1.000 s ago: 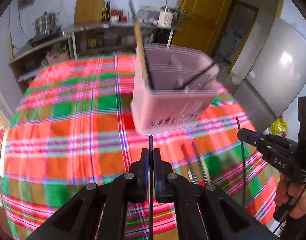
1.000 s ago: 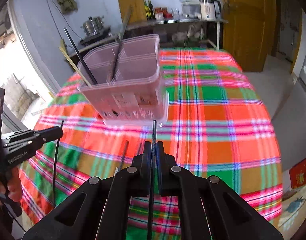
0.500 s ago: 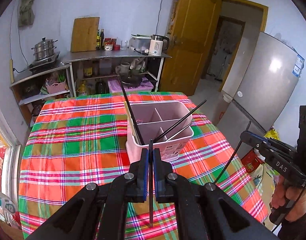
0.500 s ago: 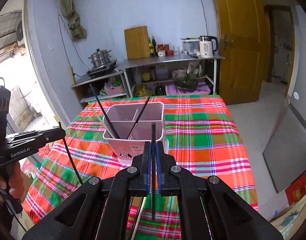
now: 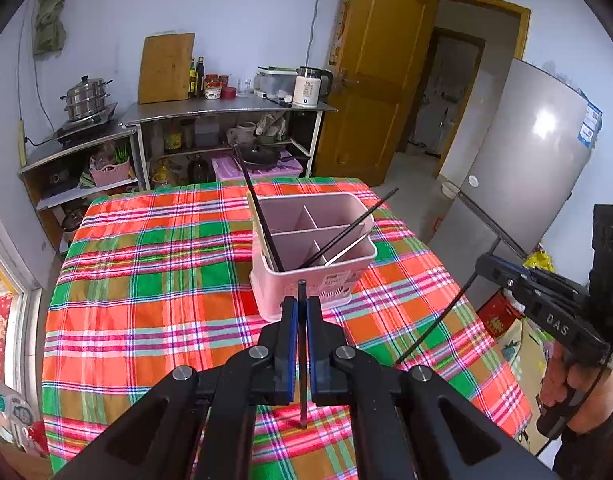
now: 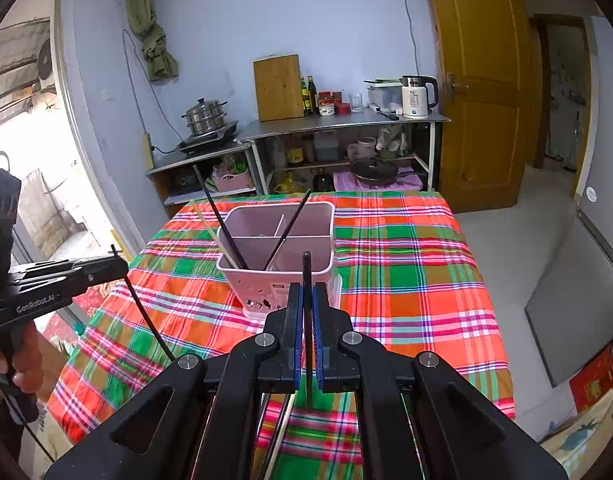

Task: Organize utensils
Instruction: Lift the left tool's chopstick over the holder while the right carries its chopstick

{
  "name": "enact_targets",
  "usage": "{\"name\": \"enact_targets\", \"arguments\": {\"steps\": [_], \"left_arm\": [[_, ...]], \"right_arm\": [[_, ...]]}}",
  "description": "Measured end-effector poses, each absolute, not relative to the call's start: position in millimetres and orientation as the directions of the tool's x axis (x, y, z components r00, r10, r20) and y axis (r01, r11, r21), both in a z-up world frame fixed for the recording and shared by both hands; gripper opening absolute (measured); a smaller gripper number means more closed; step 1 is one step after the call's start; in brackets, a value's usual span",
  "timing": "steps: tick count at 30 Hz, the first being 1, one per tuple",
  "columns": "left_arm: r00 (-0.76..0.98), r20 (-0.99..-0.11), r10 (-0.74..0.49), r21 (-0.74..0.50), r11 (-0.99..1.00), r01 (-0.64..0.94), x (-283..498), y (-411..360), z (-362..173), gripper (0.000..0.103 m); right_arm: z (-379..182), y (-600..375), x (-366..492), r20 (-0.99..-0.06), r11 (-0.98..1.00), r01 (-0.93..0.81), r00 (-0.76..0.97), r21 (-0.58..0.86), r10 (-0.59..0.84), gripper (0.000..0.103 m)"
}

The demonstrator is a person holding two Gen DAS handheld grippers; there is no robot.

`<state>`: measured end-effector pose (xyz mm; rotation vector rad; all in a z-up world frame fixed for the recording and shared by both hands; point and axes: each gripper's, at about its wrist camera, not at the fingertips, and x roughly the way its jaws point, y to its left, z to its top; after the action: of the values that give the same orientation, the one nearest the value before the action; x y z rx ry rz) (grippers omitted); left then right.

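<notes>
A pink divided utensil holder point(image 5: 338, 276) point(image 6: 284, 292) stands on the plaid table with black and pale chopsticks leaning in it. My left gripper point(image 5: 302, 312) is shut on a black chopstick point(image 5: 302, 360), held above the table's near side, short of the holder. My right gripper point(image 6: 306, 300) is shut on another black chopstick point(image 6: 307, 272), likewise raised before the holder. Each gripper shows in the other's view, the right one point(image 5: 486, 264) and the left one point(image 6: 120, 266), with its chopstick hanging down. More chopsticks point(image 6: 280, 424) lie on the cloth under the right gripper.
The plaid tablecloth point(image 5: 154, 280) covers the table. Metal shelves point(image 5: 226, 128) with pots, bottles and a kettle stand behind it. A wooden door point(image 5: 370, 92) and a fridge point(image 5: 522, 184) are to the right. A window or doorway point(image 6: 26, 184) is at the left.
Both grippers have risen and pulled back from close to the holder, each keeping its chopstick. The holder now looks smaller and farther, and the view has levelled toward the room.
</notes>
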<state>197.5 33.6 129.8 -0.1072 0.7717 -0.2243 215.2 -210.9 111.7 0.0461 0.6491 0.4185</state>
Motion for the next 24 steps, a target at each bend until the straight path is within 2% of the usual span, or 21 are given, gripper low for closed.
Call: {"name": "enact_targets", "arguments": {"steps": [5,15,24], "left_arm": [[0.702,-0.672,-0.236,-0.177,0.972,0.157,195,37,138,0.004],[0.739,-0.623,-0.256,-0.255,0.96,0.117,209,54,165,0.004],[0.788,-0.557,-0.262,-0.291,0.95,0.111,234,65,213,0.004]], "right_arm": [[120,-208,213,-0.558,0.912,-0.372,0.727,0.171,0.401,0.004],[143,-201,219,-0.49,0.892,-0.397,0.746,0.215,0.45,0.004],[180,-191,237,-0.394,0.866,-0.426,0.772,0.261,0.498,0.004]]}}
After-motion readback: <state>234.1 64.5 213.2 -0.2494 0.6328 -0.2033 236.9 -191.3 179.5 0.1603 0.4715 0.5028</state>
